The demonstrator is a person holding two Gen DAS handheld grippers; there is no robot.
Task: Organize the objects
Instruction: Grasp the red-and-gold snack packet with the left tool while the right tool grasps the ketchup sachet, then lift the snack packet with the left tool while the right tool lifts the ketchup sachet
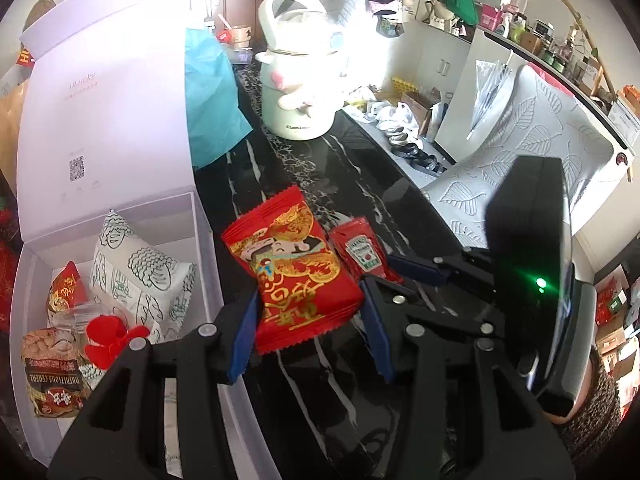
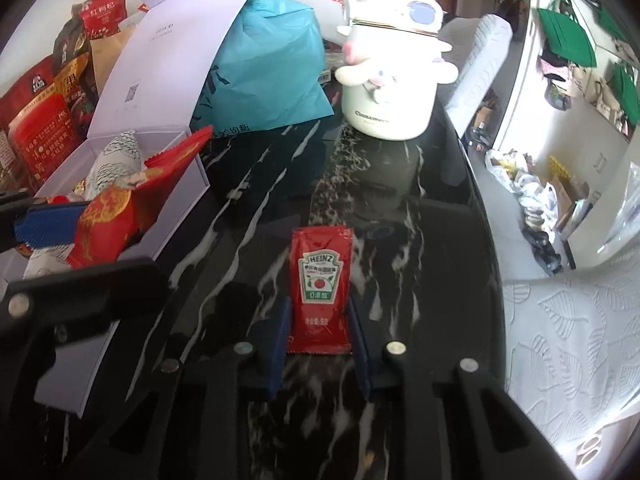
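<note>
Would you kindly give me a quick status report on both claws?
Left claw shut on red snack pack, lifted beside open white box. Right claw straddling ketchup sachet on black counter, grip unconfirmed. Nothing in the way.

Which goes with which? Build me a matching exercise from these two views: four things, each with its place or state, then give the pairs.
1. red snack packet
2. ketchup sachet
3. white box
4. cream pot

A. lid standing open
B. far back on the black marble table
C. between the right gripper fingers
D. between the left gripper fingers

Pairs: 1-D, 2-C, 3-A, 4-B
</note>
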